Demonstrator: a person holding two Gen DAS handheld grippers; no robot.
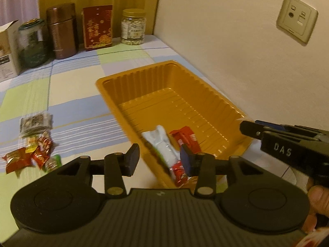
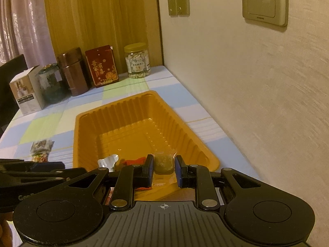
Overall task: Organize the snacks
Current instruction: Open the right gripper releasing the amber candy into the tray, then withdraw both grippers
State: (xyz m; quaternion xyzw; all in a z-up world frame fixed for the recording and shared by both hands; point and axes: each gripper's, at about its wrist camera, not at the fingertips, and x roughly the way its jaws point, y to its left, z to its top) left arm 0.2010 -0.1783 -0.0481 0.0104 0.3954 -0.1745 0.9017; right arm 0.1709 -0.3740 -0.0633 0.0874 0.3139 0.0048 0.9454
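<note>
Left wrist view: your table (image 1: 67,94) wears a checked cloth of blue, green and cream, set against a cream wall with a socket plate (image 1: 296,21). At the far edge stand a white carton (image 1: 8,49), a dark glass jar (image 1: 34,43), a brown canister (image 1: 62,30), a red box (image 1: 98,27) and a nut jar (image 1: 133,26). The orange tray (image 1: 144,78) holds a white packet (image 1: 162,144) and red packets (image 1: 185,138). Your left tool (image 1: 160,160) stands partly open over the tray's near end – its pads clear of the white packet below. Loose snacks (image 1: 35,150) lie on the cloth, well left.

Right wrist view: same table, same wall corner. Your right tool (image 2: 163,171) is clamped on a clear-wrapped brownish snack (image 2: 163,162) – just above the tray's near rim (image 2: 211,160).
</note>
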